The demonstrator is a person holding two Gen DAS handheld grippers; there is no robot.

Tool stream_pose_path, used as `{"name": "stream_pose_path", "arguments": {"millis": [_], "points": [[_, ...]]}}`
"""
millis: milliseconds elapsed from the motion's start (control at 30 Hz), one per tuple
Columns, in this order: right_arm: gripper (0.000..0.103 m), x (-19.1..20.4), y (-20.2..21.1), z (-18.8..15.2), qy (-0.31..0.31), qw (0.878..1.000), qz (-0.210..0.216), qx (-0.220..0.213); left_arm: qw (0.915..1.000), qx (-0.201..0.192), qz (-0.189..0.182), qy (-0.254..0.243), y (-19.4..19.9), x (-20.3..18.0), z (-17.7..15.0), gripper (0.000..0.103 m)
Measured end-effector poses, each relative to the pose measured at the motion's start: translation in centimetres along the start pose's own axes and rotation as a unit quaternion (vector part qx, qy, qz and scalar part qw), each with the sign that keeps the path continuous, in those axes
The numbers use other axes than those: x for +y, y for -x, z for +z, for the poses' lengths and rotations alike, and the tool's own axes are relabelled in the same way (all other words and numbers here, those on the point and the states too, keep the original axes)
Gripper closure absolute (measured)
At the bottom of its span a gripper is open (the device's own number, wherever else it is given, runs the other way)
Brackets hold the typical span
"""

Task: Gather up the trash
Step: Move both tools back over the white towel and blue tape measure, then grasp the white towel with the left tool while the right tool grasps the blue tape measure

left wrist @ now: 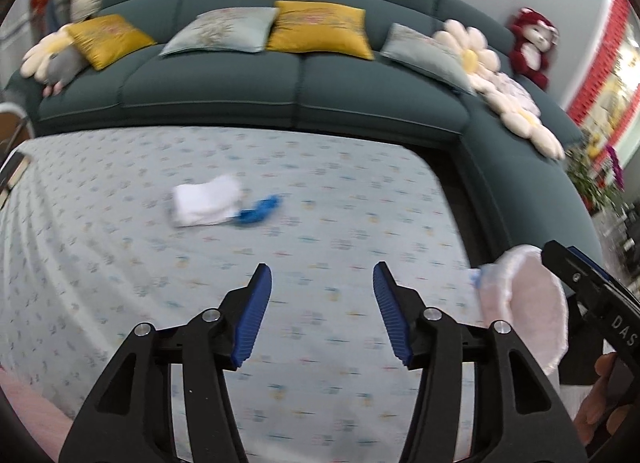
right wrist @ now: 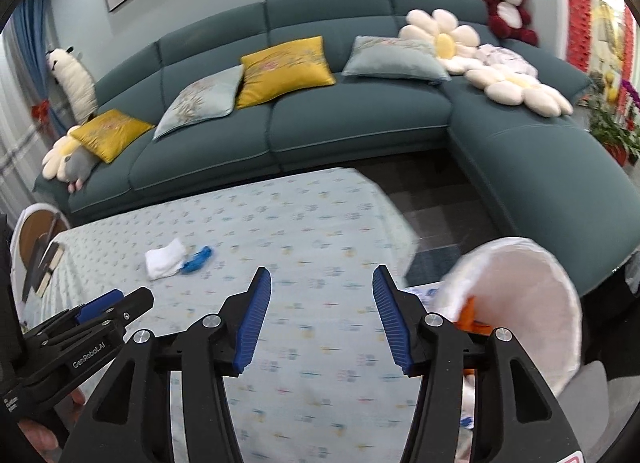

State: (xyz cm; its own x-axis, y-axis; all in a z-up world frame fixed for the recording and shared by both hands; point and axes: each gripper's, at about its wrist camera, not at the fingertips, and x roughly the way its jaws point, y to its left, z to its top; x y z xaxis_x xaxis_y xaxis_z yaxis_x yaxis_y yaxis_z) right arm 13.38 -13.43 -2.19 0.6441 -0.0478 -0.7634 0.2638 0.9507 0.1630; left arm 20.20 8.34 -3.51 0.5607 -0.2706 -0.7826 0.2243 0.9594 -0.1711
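Observation:
A crumpled white tissue (left wrist: 206, 201) and a small blue scrap (left wrist: 260, 212) lie side by side on the table with the light patterned cloth (left wrist: 120, 283). Both also show in the right wrist view: the tissue (right wrist: 165, 258) and the blue scrap (right wrist: 197, 260). A white bin with a pink liner (right wrist: 532, 311) stands at the table's right edge, with orange trash (right wrist: 472, 319) inside; it also shows in the left wrist view (left wrist: 528, 303). My left gripper (left wrist: 322, 315) is open and empty above the cloth, short of the tissue. My right gripper (right wrist: 322, 315) is open and empty, left of the bin.
A dark teal corner sofa (right wrist: 360, 123) with yellow and grey cushions and plush toys runs behind and right of the table. Books (right wrist: 48, 263) lie at the table's left end beside a round stool (right wrist: 36, 223). Dark floor (right wrist: 432, 207) shows between table and sofa.

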Motion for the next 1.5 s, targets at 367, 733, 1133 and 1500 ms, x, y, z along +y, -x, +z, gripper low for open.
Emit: {"name": "stream_pose_path", "arguments": {"millis": [367,733,1133,1500], "points": [[0.051,9.8,-7.4,-0.4,0.051,0.997,0.030,0.054,0.9965,0.021,0.059,0.055,-3.4,11.5,0.8,0.051],[0.051,16.0,-17.9,-0.2,0.069,0.991,0.036,0.111,0.9927,0.044,0.050,0.100,-10.2,17.3,4.6,0.042],[0.051,18.3,-26.3,0.4,0.070,0.987,0.027,0.144,0.9908,0.076,0.036,0.106,-18.5,17.7,7.5,0.042],[0.067,17.9,-28.0,-0.4,0.050,0.987,0.037,0.151,0.9923,0.085,0.030,0.085,-20.4,16.2,6.5,0.055]]}}
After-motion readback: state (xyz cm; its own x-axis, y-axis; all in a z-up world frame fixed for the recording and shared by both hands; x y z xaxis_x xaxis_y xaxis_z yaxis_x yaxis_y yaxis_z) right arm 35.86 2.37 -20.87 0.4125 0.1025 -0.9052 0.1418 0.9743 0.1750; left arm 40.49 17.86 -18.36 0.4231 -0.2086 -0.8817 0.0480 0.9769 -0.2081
